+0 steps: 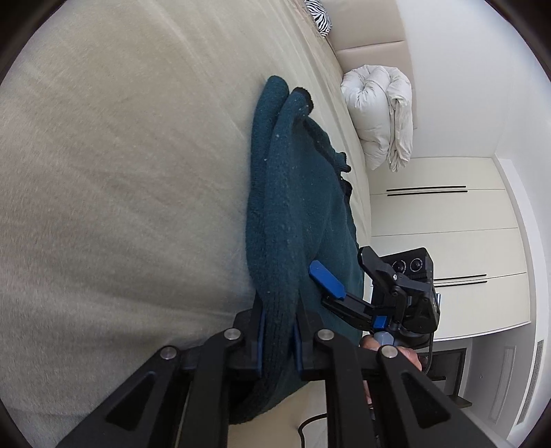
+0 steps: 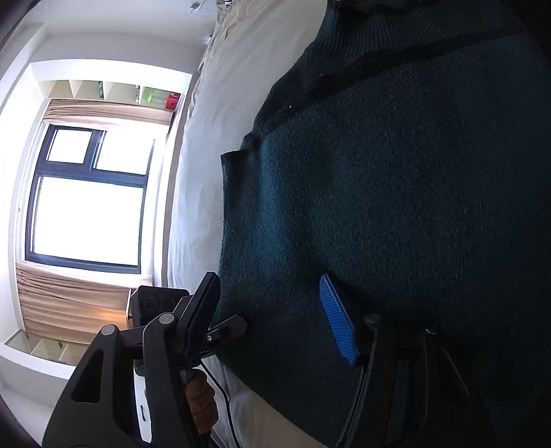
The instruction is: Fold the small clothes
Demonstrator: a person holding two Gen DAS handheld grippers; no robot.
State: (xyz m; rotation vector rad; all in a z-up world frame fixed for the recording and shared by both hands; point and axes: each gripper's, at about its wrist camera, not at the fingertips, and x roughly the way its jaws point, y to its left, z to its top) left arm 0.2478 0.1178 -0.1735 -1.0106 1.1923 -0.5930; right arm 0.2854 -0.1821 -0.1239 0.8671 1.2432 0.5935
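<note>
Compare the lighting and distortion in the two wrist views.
Left wrist view: even, soft light; the teal sweater shows its colour, and fisheye bends the wardrobe. Right wrist view: the window is blown out, leaving the sweater near black.

You are working over a bed (image 1: 120, 172) covered in a pale beige sheet. At its head stands a cream padded headboard (image 1: 372, 38), with a zebra-striped pillow (image 1: 320, 15) and a rolled white duvet (image 1: 378, 113) lying near it. Beyond the bed you have white wardrobe doors (image 1: 447, 248) with thin dark handle strips. On the other side, a dark-framed window (image 2: 86, 196) is blown out with daylight, tan curtains (image 2: 69, 303) gathered along it, and open white shelving (image 2: 113, 91) beside it holding a few small green and red items.
</note>
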